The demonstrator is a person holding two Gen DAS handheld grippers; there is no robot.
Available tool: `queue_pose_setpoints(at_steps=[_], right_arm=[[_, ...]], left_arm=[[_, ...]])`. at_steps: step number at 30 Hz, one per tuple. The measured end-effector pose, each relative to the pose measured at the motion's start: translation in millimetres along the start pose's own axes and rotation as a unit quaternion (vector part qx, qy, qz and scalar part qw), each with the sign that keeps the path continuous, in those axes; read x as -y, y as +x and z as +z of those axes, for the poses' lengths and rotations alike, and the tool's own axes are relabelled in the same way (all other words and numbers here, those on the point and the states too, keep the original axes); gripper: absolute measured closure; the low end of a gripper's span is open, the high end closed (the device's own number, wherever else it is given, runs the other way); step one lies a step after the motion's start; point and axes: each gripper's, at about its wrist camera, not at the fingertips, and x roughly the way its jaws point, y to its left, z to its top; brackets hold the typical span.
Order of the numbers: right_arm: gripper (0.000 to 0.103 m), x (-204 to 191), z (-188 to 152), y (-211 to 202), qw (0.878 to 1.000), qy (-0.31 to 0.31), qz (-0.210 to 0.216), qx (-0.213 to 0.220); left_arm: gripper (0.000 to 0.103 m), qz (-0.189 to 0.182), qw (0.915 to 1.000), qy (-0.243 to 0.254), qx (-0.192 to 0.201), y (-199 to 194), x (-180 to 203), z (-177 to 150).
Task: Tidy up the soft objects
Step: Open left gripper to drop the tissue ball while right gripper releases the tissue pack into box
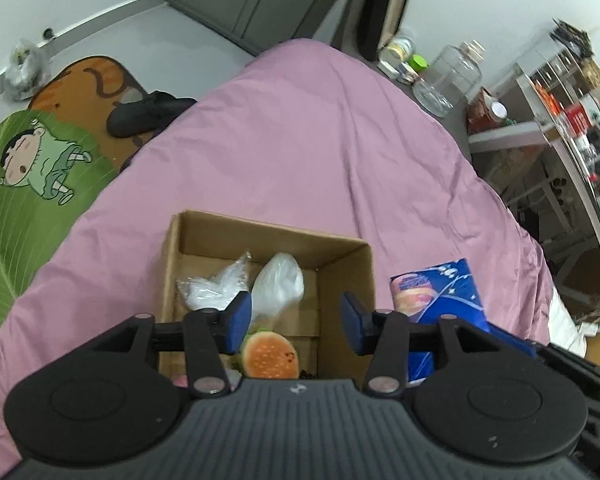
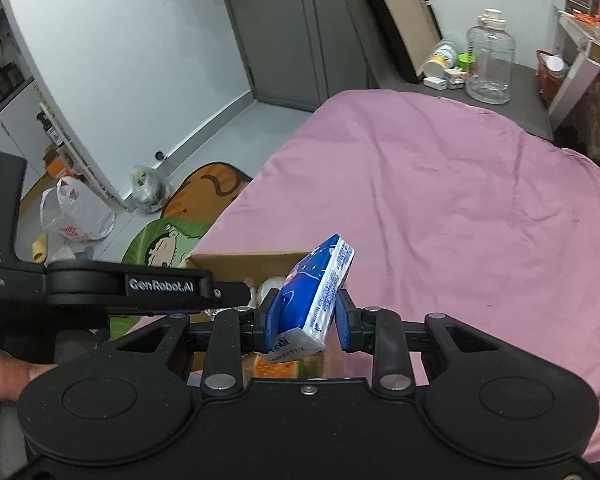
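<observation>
Cardboard box (image 1: 342, 276) on pink sheet holds burger toy (image 1: 269, 355), plastic bags (two, seemingly). Left gripper (image 1: 296, 322) parted, empty above. Right gripper (image 2: 302, 322) clamps tissue pack (image 2: 320, 292), box at its 10 o'clock.

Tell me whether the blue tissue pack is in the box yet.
Not yet. The tissue pack is clamped in the right gripper, held above the cardboard box.

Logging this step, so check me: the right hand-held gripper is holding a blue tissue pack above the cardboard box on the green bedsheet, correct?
One detail is wrong: the bedsheet is pink, not green; the green thing is a floor mat beside the bed. The right wrist view shows the right hand-held gripper clamped on the blue tissue pack above the cardboard box.
</observation>
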Motion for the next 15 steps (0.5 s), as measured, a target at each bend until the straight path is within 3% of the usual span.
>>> queue_pose_setpoints(at_steps=[11,15], right_arm=[[0.074,-21,1,19,0.999,-0.019,0.021,-0.016],[0.068,-22,3,20,0.999,-0.015,0.035,-0.012]], left_arm=[[0.055,0.040,0.9987,-0.026,0.020,-27,-26,2],[0.050,0.046,0.9983,-0.029,0.022,-34,-29,0]])
